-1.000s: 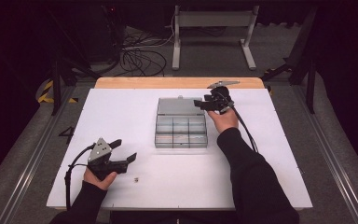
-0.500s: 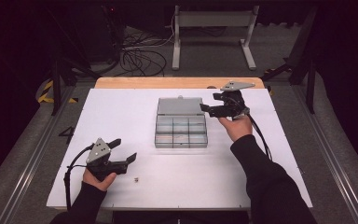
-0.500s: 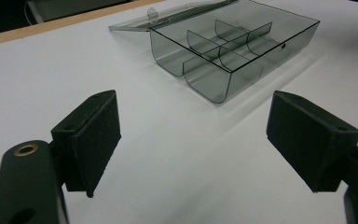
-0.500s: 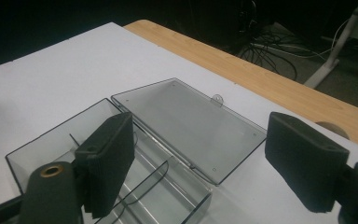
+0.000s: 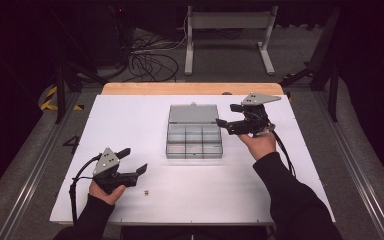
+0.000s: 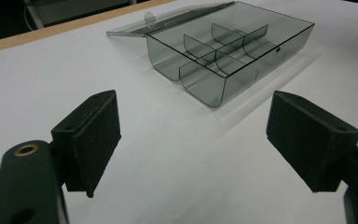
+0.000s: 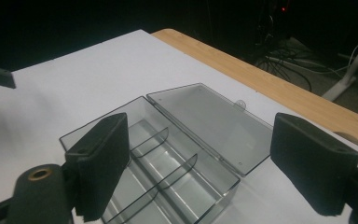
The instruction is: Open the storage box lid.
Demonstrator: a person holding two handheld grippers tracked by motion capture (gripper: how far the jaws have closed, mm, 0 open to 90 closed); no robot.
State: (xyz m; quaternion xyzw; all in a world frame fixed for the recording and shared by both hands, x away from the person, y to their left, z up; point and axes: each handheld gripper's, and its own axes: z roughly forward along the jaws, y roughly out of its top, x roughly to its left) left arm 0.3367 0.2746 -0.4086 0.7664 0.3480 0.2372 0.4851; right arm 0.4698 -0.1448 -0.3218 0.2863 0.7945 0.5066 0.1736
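Observation:
A clear plastic compartment box sits at mid-table, its lid folded back flat behind it. My right gripper hovers just right of the lid, above the table. Its jaws have just been opening and stand open, with nothing between them. In the right gripper view the box and lid lie below the open gripper. My left gripper rests open near the front left, empty. In the left gripper view that gripper points toward the box. A tiny part lies just right of the left hand.
The white tabletop has a wooden strip along its far edge. Cables and a metal stand sit on the dark floor beyond. Metal rails run along both sides of the table.
My right gripper has moved right and up, away from the lid's back right corner, and its jaws have opened wider. The left hand has stayed still.

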